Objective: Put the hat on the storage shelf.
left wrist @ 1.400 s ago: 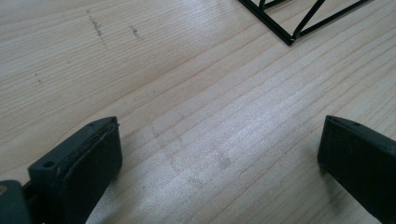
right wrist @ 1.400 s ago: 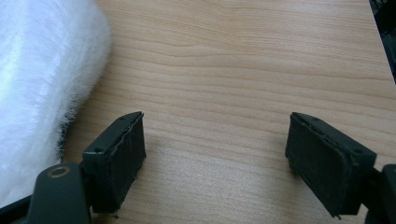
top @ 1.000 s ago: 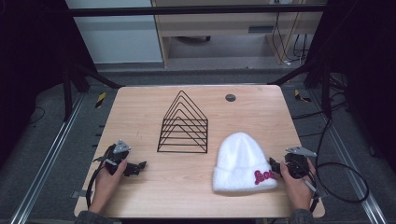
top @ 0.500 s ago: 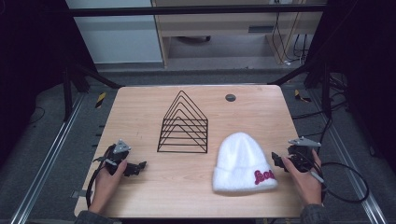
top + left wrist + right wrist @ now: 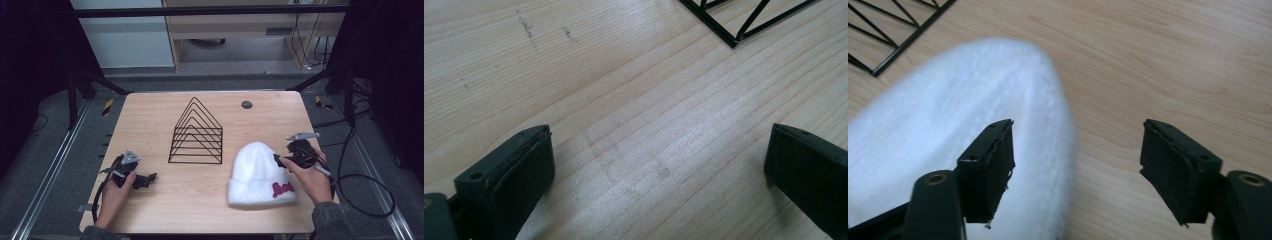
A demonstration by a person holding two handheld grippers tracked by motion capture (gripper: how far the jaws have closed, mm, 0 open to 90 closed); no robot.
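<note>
**Reaching for the white hat**

We had two tongs at the bench (image 5: 150, 112). The right tongs (image 5: 281, 161) hung just beside the right edge of the white hat (image 5: 260, 172), a little above the wood. In the right gripper view, one jaw sat over the fluffy edge of the hat (image 5: 948, 125) and the other jaw sat over bare wood. The jaws stood apart, though they had just been closing a bit, and neither pad pressed on the hat. So we think the step in hand was lining up to pinch the hat by its side.

For the next move, we think the right tongs needed to come down and in, so both pads could meet on a fold of the soft edge and squeeze it. A pinch too far out might catch only fuzz and slip off.

The left tongs (image 5: 145, 179) rested low by the near left part of the bench, with the jaws wide apart and nothing between them, as the left gripper view shows.

The hat lay flat on the near right part of the bench. It was white and fuzzy, round at the top, with a folded band and red letters on it. It was near the black wire rack (image 5: 196, 132) but not touching it.
</note>
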